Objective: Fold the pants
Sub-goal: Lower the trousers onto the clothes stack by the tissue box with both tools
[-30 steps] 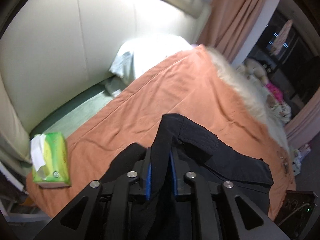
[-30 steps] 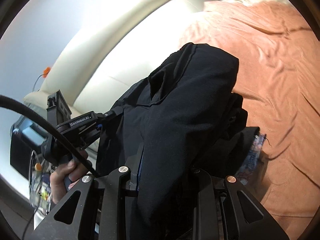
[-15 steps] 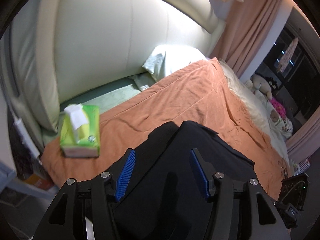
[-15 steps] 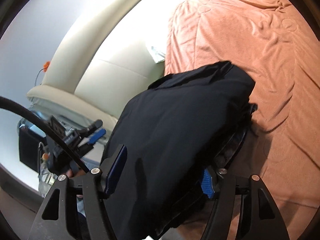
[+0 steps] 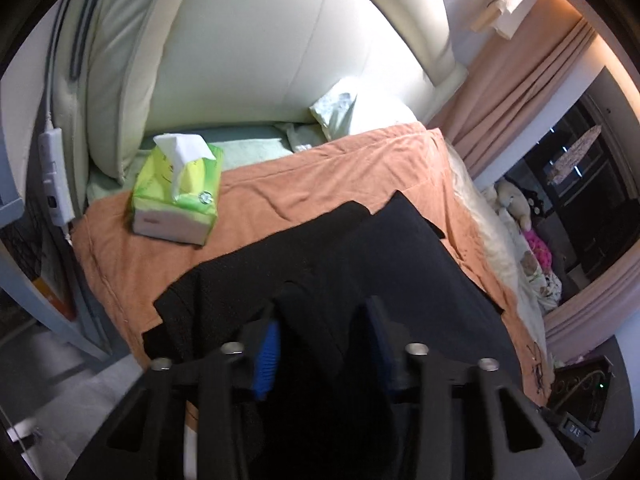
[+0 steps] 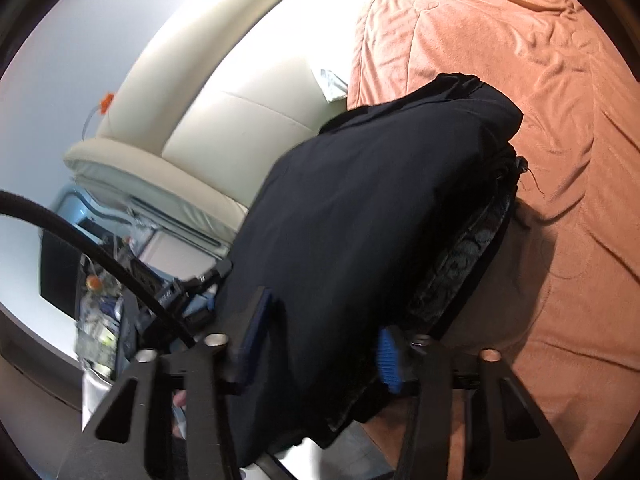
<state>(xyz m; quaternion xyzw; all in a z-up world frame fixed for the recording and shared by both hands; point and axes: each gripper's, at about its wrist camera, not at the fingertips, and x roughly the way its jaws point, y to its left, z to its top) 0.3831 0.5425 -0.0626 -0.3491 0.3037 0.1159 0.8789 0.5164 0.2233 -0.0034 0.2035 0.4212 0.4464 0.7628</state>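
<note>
1. The left gripper (image 5: 320, 344) hovers low over the bed's near edge, its jaws closing with a raised fold of the black pants (image 5: 360, 264) between the blue pads, which do not yet press on the cloth.
2. The right gripper (image 6: 316, 340) is likewise closing around a thick bundle of the pants (image 6: 368, 216); its pads flank the cloth, and a patterned inner lining shows at the bundle's right edge.
3. The pants, matte and dark, lie folded in a broad slab on the orange blanket (image 5: 320, 184), a soft, creased, plush fabric covering the bed.
4. Beyond them stand a green tissue box (image 5: 176, 192) with a white sheet sticking up, a pale pillow (image 5: 352, 112) and a padded cream headboard (image 5: 260, 48) with stitched seams.
5. Pink curtains (image 5: 516, 92) hang at the far side.
6. Half a second earlier both grippers stood much wider; a second ago each was clamped on lifted cloth, and the tissue box sat further left in the left wrist view.
</note>
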